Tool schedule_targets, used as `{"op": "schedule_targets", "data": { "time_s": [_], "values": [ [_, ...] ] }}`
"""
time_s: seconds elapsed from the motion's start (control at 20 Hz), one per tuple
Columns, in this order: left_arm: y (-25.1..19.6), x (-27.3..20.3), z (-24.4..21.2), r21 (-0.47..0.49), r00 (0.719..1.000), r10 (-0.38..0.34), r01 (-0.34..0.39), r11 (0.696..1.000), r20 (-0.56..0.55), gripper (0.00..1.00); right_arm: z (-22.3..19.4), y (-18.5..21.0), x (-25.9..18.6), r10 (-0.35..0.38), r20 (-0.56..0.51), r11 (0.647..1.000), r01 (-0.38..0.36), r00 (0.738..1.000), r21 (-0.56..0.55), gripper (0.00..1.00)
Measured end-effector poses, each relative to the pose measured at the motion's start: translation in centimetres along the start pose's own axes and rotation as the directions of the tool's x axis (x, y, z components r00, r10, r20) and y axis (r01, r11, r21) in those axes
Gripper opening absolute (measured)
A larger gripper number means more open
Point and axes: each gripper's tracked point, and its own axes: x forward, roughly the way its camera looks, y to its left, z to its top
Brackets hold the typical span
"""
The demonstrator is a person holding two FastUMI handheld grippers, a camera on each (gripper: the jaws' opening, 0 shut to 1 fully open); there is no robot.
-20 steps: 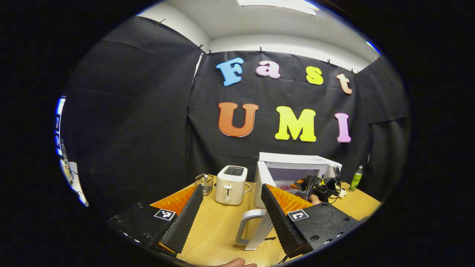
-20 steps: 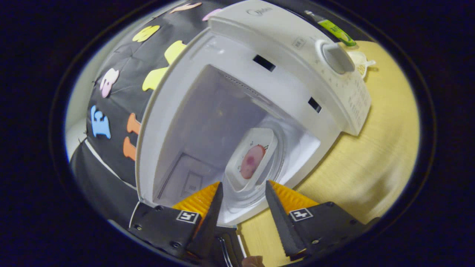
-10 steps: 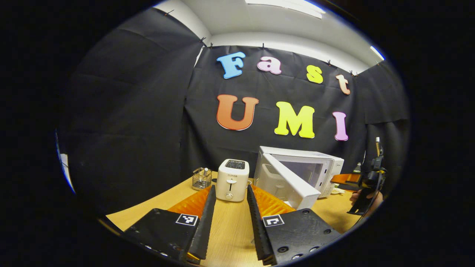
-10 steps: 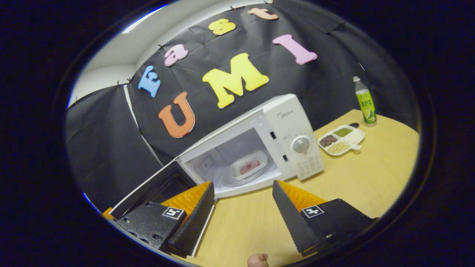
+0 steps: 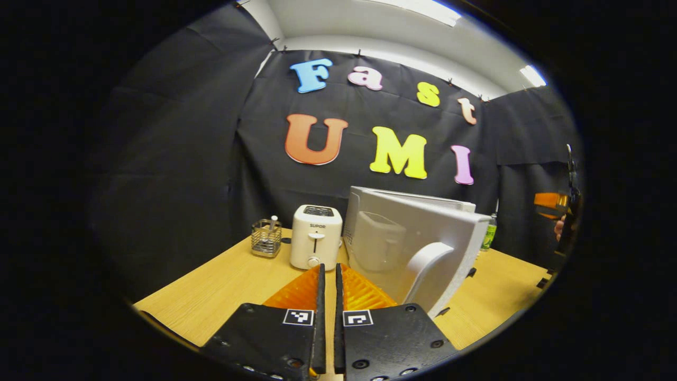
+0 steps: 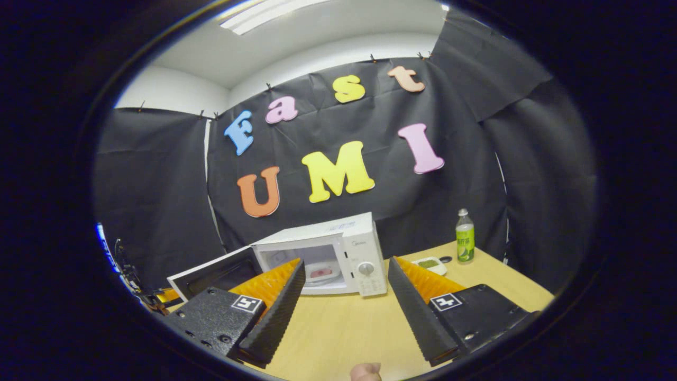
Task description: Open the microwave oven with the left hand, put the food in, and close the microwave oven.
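Note:
The white microwave (image 6: 346,241) stands at the back of the table with its door (image 6: 211,272) swung open to the left. Inside it lies a white tray of pink food (image 6: 321,272). My right gripper (image 6: 345,262) is open and holds nothing, well back from the oven. In the left gripper view, the door's outer face (image 5: 402,233) and its white handle (image 5: 431,270) stand just right of my left gripper (image 5: 329,267). That gripper is shut with nothing between its fingers. The right gripper (image 5: 552,205) shows far off at the right edge.
A white toaster (image 5: 316,236) and a wire basket (image 5: 265,238) stand left of the microwave. A green bottle (image 6: 465,235) and a divided dish of grains (image 6: 431,263) sit to its right. Bare wooden tabletop (image 6: 344,328) lies in front.
My right gripper pulled back out of the microwave, leaving the food tray inside. My left gripper went from open to shut and moved to the outer side of the door.

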Motion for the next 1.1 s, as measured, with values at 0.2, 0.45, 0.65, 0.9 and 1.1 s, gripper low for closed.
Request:
{"op": "schedule_targets", "data": {
  "time_s": [0.2,0.45,0.65,0.9,1.1],
  "values": [
    [-3.0,0.2,-1.3,0.087,0.996,-0.083,0.085,0.993,-0.033,0.06,3.3,0.4,-5.0,0.054,0.042,0.999,-0.054,0.998,-0.006,0.9],
    [-8.1,0.7,-1.8,0.102,0.981,-0.189,0.194,0.976,-0.05,0.06,5.7,-1.0,-8.9,0.066,0.063,0.998,-0.066,0.996,0.006,1.0],
    [-12.9,1.8,-2.2,0.111,0.957,-0.285,0.29,0.951,-0.056,0.06,7.7,-2.8,-10.5,0.045,0.115,0.999,-0.046,0.992,0.014,1.0],
    [-16.4,6.0,-2.5,0.083,0.948,-0.313,0.316,0.945,-0.051,0.0,7.9,-4.4,-10.7,0.028,0.123,1.0,-0.028,0.992,0.003,1.0],
    [-19.7,8.6,-3.1,0.102,0.93,-0.361,0.366,0.925,-0.065,0.0,7.6,-5.7,-10.4,0.011,0.113,1.0,-0.009,0.993,-0.016,1.0]
  ]
}}
